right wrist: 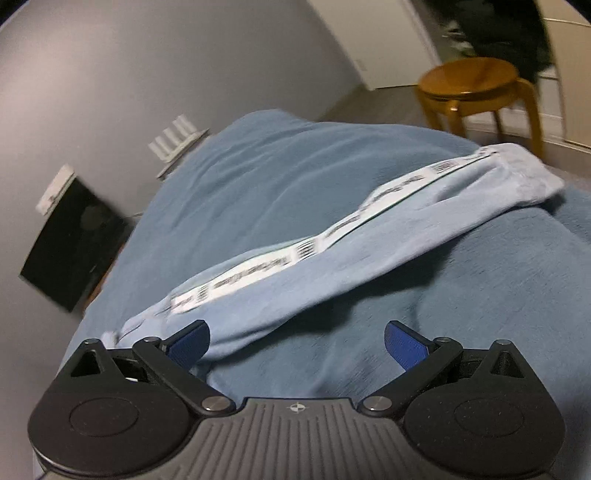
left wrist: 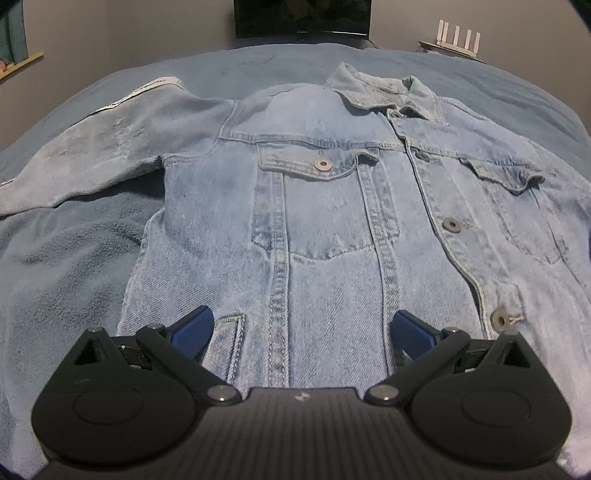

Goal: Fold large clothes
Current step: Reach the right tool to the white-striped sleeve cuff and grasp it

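Note:
A light blue denim jacket (left wrist: 332, 221) lies front up and buttoned on a blue blanket (left wrist: 66, 266), collar at the far side. Its left sleeve (left wrist: 103, 147) stretches out to the left with a white printed stripe. My left gripper (left wrist: 301, 332) is open and empty, hovering over the jacket's lower hem. In the right wrist view the other sleeve (right wrist: 369, 240) lies stretched across the blanket (right wrist: 461, 314), with a white printed stripe (right wrist: 303, 251) along it. My right gripper (right wrist: 297, 343) is open and empty just above the sleeve's near part.
A dark screen (left wrist: 303, 16) and a white router (left wrist: 458, 40) stand past the bed's far edge. In the right wrist view, a wooden stool (right wrist: 476, 92) stands on the floor to the right; a black box (right wrist: 74, 251) sits by the grey wall.

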Tool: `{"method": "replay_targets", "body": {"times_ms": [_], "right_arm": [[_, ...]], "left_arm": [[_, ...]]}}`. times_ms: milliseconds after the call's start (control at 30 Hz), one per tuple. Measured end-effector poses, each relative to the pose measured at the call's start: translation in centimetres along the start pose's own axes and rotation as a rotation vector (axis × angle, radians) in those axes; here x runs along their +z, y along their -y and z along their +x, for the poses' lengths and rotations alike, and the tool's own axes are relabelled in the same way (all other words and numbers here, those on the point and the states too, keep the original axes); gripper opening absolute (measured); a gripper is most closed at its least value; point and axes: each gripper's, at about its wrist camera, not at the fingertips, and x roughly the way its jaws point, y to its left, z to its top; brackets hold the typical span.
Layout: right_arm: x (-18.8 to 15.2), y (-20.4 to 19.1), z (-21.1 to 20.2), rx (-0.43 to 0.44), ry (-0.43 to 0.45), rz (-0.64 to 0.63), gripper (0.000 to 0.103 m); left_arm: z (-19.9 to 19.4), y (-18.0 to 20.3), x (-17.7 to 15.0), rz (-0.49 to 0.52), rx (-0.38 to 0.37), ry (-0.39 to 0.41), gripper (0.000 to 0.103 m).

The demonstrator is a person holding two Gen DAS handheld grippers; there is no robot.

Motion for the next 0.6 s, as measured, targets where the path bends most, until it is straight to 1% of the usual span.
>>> {"method": "replay_targets", "body": {"times_ms": [67, 133, 200, 267, 333, 433, 467, 500, 533, 600], "right_arm": [[0.6, 0.7, 0.9, -0.025, 0.001, 0.016, 0.094], [1.1, 1.5, 1.8, -0.04, -0.001, 0.045, 0.093], [1.4, 2.8, 2.6, -0.054, -0.01, 0.084, 0.091], [1.8, 4.0, 3.2, -0.059, -0.03, 0.123, 0.089], [2.2, 4.9, 4.1, -0.042, -0.045, 0.153, 0.086], [2.7, 6.4, 5.1, 0.004, -0.052, 0.211, 0.075], [2.9, 6.9, 5.3, 0.012, -0.047, 0.237, 0.069], [3.0, 7.5, 5.4, 0.024, -0.036, 0.264, 0.064], [3.0, 8.1, 5.6, 0.033, -0.024, 0.293, 0.062], [2.9, 9.2, 5.9, 0.048, 0.004, 0.356, 0.053]], "left_arm": [[0.3, 0.2, -0.1, 0.005, 0.004, -0.007, 0.103], [0.4, 0.2, -0.2, 0.004, 0.003, -0.01, 0.103], [0.6, 0.0, -0.3, -0.007, -0.006, -0.01, 0.103], [0.7, -0.2, -0.5, -0.019, -0.016, -0.005, 0.103], [0.9, -0.4, -0.5, -0.03, -0.025, -0.006, 0.103], [1.0, -0.3, -0.5, -0.026, -0.022, -0.006, 0.103], [1.0, -0.3, -0.5, -0.025, -0.02, -0.005, 0.103], [1.0, -0.2, -0.5, -0.024, -0.02, -0.005, 0.103], [1.1, -0.2, -0.5, -0.024, -0.019, -0.004, 0.103], [1.1, -0.2, -0.5, -0.021, -0.018, -0.005, 0.103]]}}
